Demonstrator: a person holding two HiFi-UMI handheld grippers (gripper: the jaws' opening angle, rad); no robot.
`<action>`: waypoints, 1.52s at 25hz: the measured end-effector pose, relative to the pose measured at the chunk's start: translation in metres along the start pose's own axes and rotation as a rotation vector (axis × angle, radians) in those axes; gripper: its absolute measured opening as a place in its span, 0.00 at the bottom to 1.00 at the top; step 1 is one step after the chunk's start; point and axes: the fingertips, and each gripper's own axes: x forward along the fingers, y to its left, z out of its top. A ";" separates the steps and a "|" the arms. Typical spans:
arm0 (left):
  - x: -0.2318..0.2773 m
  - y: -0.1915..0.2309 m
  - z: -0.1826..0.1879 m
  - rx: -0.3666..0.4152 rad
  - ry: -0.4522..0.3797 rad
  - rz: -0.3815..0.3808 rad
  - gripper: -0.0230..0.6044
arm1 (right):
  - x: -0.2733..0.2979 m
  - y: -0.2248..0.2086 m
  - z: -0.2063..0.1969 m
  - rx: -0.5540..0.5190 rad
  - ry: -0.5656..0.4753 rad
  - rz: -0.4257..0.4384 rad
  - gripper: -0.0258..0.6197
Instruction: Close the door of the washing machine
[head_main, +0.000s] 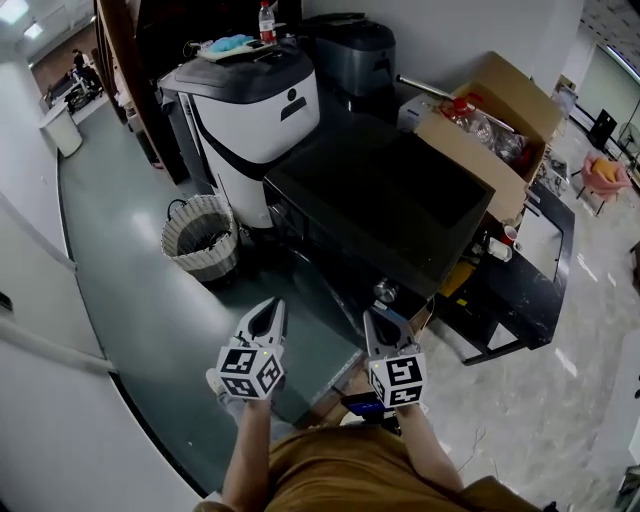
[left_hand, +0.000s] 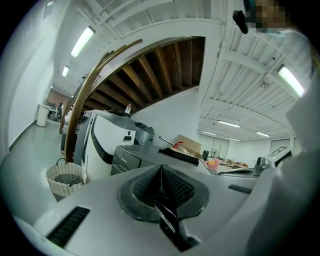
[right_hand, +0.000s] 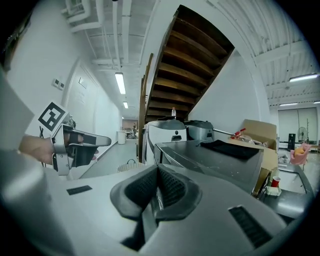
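Note:
The washing machine is a dark, boxy unit in the middle of the head view, with a round knob at its near corner. Its front face is in shadow, and I cannot make out how the door stands. My left gripper hovers in front of the machine's left side, shut with nothing in it. My right gripper is just short of the knob corner, also shut and empty. In the left gripper view the pads meet, and the machine lies ahead. The right gripper view shows closed pads, the machine and the left gripper.
A woven basket stands on the floor left of the machine. A white appliance and a grey one are behind it. A cardboard box of clutter sits at the right, above a low black stand. A wooden staircase rises overhead.

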 end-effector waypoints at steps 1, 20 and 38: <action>-0.003 0.002 0.001 0.001 -0.002 0.006 0.08 | 0.001 0.003 0.001 -0.006 0.000 0.006 0.06; -0.008 0.012 0.000 -0.035 -0.011 0.035 0.08 | -0.001 0.003 -0.001 -0.002 0.007 0.020 0.06; -0.004 0.012 -0.010 -0.122 0.009 -0.002 0.08 | 0.002 0.004 -0.005 0.002 0.019 0.031 0.06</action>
